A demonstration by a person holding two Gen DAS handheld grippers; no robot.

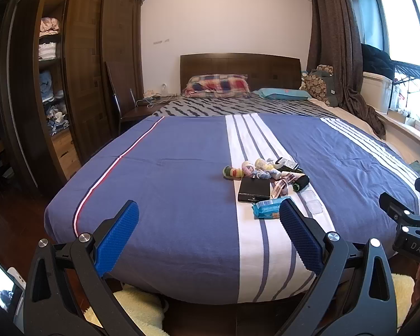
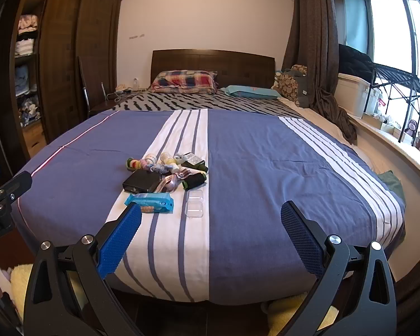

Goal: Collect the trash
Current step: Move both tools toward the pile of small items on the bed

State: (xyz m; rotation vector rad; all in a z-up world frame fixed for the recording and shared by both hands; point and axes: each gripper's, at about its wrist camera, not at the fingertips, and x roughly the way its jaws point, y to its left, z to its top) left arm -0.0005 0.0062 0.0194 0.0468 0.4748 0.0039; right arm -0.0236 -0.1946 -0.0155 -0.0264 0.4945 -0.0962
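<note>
A heap of small items lies on the white stripe of the blue bedspread. It holds a blue snack wrapper, a black box, a clear plastic case, a black spool, ribbon and small colourful rolls. My left gripper is open, held short of the bed's foot, its right pad in front of the wrapper. My right gripper is open too, just short of the heap.
A dark wardrobe with open shelves stands at the left. Pillows and a headboard are at the far end. A curtain and a window ledge with boxes run along the right. A fluffy cream rug lies on the floor below the bed.
</note>
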